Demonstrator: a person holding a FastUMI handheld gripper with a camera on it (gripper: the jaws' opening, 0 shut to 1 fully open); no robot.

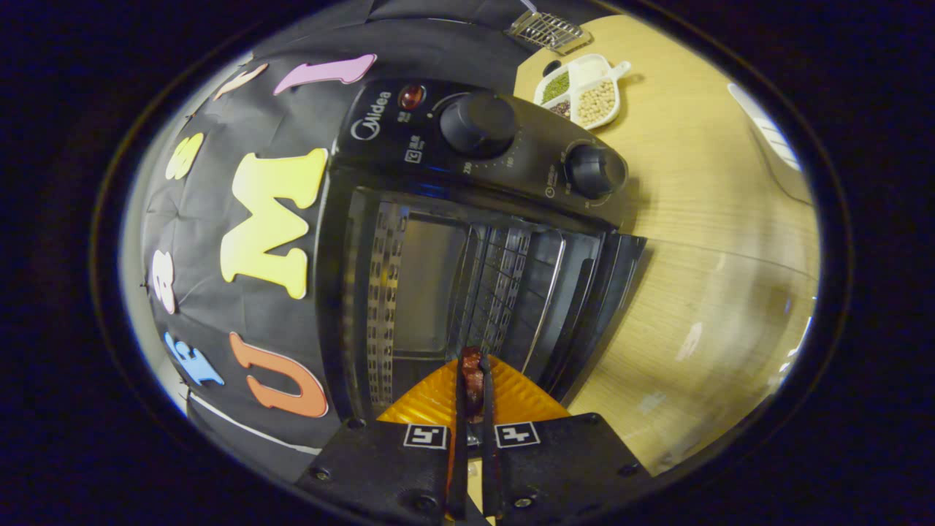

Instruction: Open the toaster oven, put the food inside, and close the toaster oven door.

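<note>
A small dark-red piece of food [472,374] is clamped between the two fingers of the gripper [473,380], which are drawn almost together, both pressing on it. The food is held just at the mouth of the toaster oven [467,241], whose door [599,307] is seen swung open beside the cavity. Inside the cavity a wire rack [504,277] and a perforated metal side wall [381,307] are seen, with a plain metal back panel behind them. Along the oven's control panel two round knobs [478,123] are set, with a small red lamp [411,96] beside one of them. The oven is stood on a wooden table [701,241]. Farther across the table, a white divided dish [583,89] of beans and grains is placed, and beyond it a small wire basket [548,31]. Part of a white object [774,139] is seen at the table's far side.
</note>
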